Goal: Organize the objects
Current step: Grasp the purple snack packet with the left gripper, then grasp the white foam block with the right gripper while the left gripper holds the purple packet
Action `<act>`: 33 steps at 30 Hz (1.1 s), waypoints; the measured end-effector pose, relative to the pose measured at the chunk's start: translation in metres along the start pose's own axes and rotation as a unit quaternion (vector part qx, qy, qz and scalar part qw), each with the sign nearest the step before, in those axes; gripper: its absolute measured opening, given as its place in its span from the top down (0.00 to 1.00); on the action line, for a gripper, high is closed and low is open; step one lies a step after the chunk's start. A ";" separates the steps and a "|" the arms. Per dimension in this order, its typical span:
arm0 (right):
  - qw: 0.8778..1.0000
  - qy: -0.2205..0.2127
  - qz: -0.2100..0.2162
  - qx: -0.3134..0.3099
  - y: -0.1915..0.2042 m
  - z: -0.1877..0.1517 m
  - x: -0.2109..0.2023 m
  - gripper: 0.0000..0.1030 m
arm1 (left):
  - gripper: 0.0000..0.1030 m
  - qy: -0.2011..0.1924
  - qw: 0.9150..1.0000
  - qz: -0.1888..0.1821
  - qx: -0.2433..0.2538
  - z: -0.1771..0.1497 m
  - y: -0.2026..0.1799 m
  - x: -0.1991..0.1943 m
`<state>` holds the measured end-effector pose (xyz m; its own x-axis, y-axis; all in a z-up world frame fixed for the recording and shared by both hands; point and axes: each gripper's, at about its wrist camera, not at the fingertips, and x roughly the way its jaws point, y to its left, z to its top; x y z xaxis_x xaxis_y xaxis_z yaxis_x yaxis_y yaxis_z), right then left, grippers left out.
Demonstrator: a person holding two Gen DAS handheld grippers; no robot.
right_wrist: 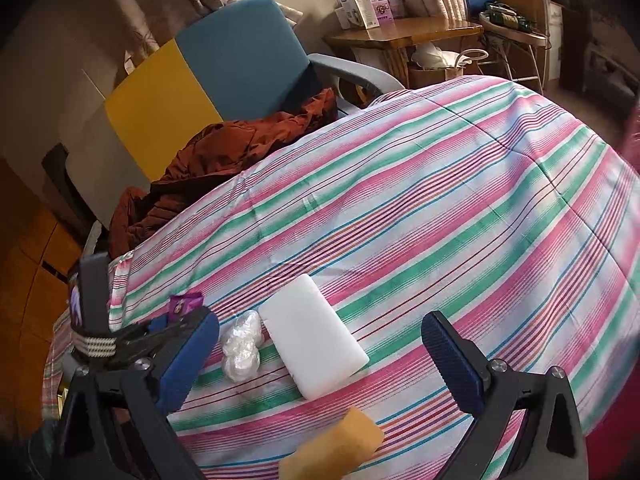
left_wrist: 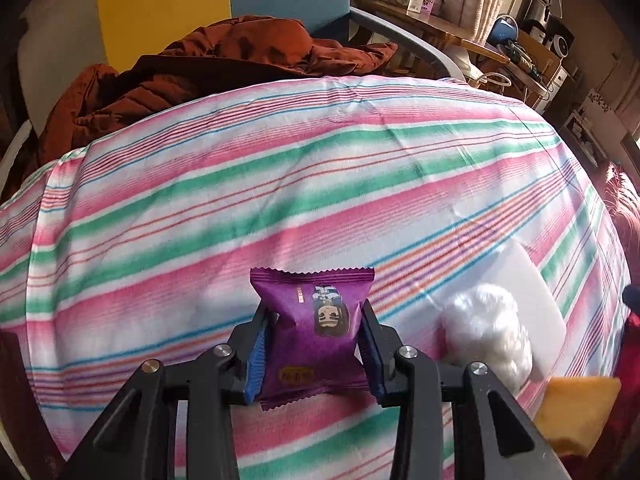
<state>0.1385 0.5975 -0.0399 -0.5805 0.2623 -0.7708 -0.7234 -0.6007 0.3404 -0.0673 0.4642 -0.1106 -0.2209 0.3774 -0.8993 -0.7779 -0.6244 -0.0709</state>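
My left gripper point(left_wrist: 318, 320) is shut on a purple snack packet point(left_wrist: 316, 324) and holds it above the striped cloth point(left_wrist: 280, 184). The packet's tip also shows in the right wrist view point(right_wrist: 185, 305), beside the left gripper point(right_wrist: 160, 330). My right gripper point(right_wrist: 320, 356) is open and empty, its fingers on either side of a white rectangular block point(right_wrist: 314, 346) that lies on the cloth point(right_wrist: 440, 208). A clear crumpled plastic bag point(right_wrist: 242, 346) lies left of the block. A yellow sponge point(right_wrist: 332, 450) lies nearest to me. In the left wrist view the block point(left_wrist: 532, 300), bag point(left_wrist: 486, 330) and sponge point(left_wrist: 576, 414) sit at the right.
A rust-brown jacket point(left_wrist: 208, 68) is heaped on a blue and yellow chair point(right_wrist: 208, 80) behind the covered table. A wooden side table point(right_wrist: 404, 32) with boxes stands at the back right, near a cluttered stand point(right_wrist: 516, 28).
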 end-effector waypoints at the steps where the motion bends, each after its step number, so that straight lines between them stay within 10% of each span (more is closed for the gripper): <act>1: 1.000 -0.002 -0.003 0.006 -0.003 0.001 0.000 0.01 | 0.61 0.000 1.000 0.002 0.000 -0.007 0.001 -0.003; 13: 0.996 0.050 -0.067 -0.027 -0.004 0.002 0.030 0.06 | 0.61 -0.040 0.999 0.013 0.021 -0.104 0.004 -0.054; 33: 0.962 0.123 -0.138 -0.203 0.040 -0.026 0.081 0.08 | 0.60 -0.074 0.997 -0.019 0.012 -0.114 0.013 -0.057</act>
<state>0.0727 0.5752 -0.1027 -0.2454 0.2978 -0.9226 -0.6034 -0.7918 -0.0951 0.0026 0.3562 -0.1093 -0.2736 0.4994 -0.8221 -0.8013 -0.5910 -0.0924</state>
